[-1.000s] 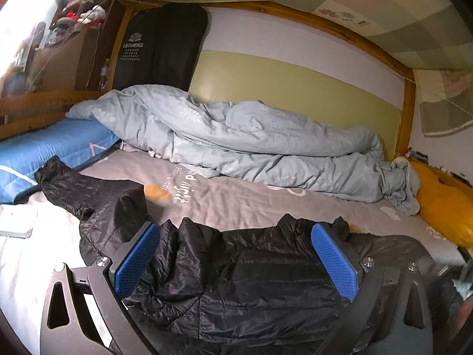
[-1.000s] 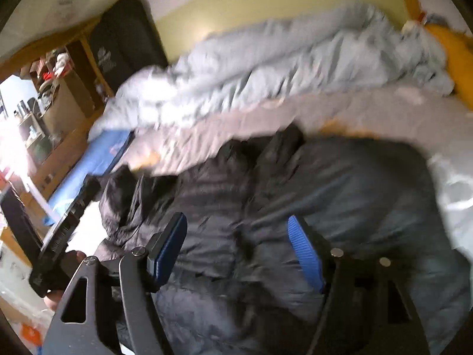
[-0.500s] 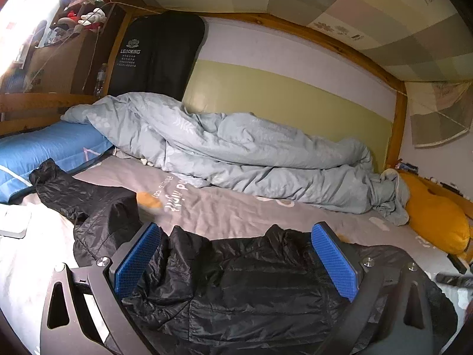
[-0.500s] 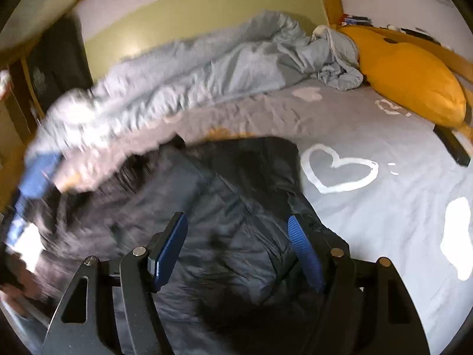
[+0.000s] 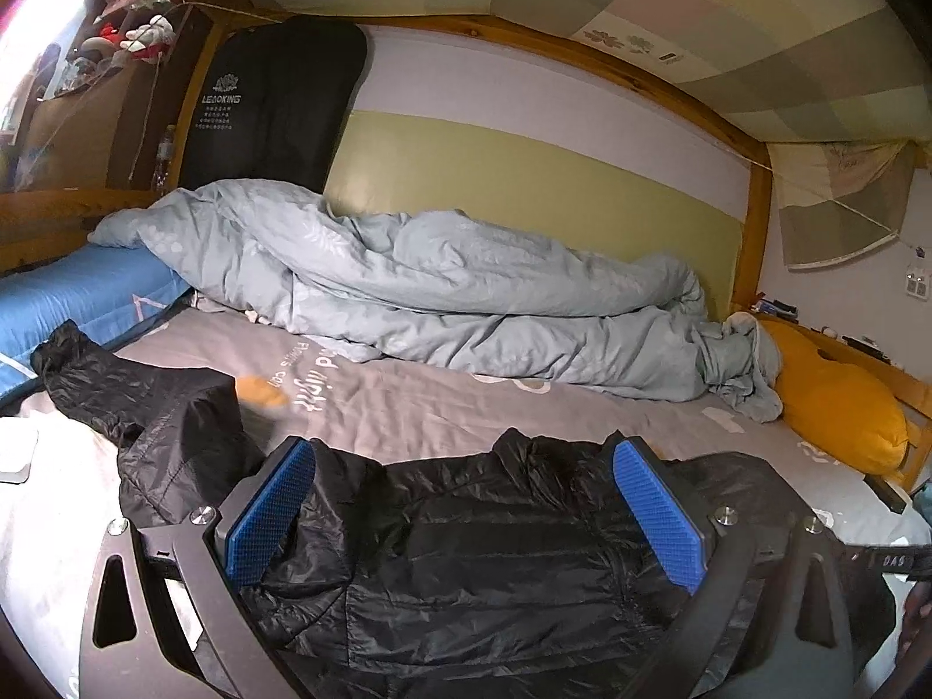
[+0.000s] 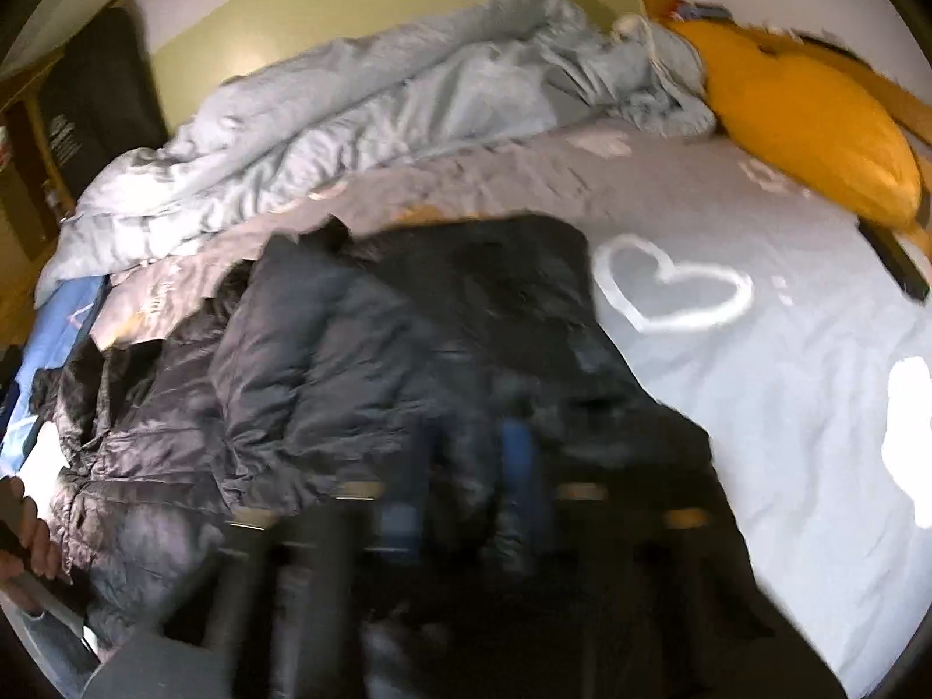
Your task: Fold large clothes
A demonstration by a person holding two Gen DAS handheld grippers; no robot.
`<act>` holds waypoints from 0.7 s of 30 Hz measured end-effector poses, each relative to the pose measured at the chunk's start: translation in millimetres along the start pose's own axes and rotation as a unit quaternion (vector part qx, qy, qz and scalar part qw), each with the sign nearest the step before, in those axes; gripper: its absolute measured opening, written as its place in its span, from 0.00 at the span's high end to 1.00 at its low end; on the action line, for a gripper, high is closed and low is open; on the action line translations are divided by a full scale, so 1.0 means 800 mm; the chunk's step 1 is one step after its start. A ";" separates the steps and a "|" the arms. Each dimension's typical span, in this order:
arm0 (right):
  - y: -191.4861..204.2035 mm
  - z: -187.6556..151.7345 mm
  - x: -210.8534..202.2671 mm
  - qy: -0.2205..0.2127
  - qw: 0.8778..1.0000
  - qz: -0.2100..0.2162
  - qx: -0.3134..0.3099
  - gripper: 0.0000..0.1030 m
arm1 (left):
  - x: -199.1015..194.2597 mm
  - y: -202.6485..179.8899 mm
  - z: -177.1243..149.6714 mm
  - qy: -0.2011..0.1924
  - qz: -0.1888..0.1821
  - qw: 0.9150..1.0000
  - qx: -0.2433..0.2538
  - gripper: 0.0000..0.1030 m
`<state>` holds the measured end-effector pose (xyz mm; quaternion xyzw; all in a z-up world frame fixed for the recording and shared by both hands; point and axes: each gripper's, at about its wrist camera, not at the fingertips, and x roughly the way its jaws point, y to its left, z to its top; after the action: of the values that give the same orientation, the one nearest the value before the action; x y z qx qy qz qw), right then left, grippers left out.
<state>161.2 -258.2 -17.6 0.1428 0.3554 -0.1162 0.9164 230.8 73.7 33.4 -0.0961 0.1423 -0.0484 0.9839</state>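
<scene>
1. The black jacket (image 5: 495, 547) lies spread across the grey bed sheet (image 5: 419, 408), one sleeve reaching toward the blue pillow (image 5: 76, 297).
2. The left tongs (image 5: 466, 518) stand wide apart above the jacket, gripping nothing.
3. The right tongs (image 6: 466, 466) have just been closing; their blurred blue pads sit nearly together, jacket cloth pinched between them.
4. A rumpled pale duvet (image 6: 378, 110) lies behind, an orange pillow (image 6: 804, 116) beside it.

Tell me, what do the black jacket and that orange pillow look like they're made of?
The black jacket looks like thin, shiny synthetic shell, probably nylon or polyester, over soft padding: it glints and shows stitched quilt lines. The orange pillow looks like matte woven cloth, perhaps cotton; it has no gloss and sags softly, though its weave is too small to tell.
</scene>
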 end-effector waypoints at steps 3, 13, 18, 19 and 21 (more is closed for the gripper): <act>0.036 0.016 -0.007 -0.014 0.998 0.055 -0.020 0.96 | -0.001 0.003 0.000 -0.003 0.003 1.000 -0.003 0.00; 0.211 0.062 0.025 -0.002 0.962 0.258 -0.091 0.98 | 0.008 0.014 -0.001 0.013 0.032 0.999 -0.020 0.00; 0.231 0.078 0.044 0.021 0.936 0.347 -0.049 0.92 | 0.019 0.021 -0.004 0.037 0.060 0.997 -0.024 0.00; 0.228 0.080 0.050 0.031 0.931 0.361 -0.032 0.80 | 0.018 0.023 -0.004 0.039 0.065 0.997 -0.028 0.00; 0.217 0.081 0.056 0.035 0.927 0.374 0.001 0.59 | 0.015 0.025 -0.004 0.035 0.072 0.996 -0.033 0.00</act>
<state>287.9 -123.9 28.1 0.2703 0.3078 0.2398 0.8802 242.5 91.2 23.2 -0.1166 0.1848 0.0242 0.9755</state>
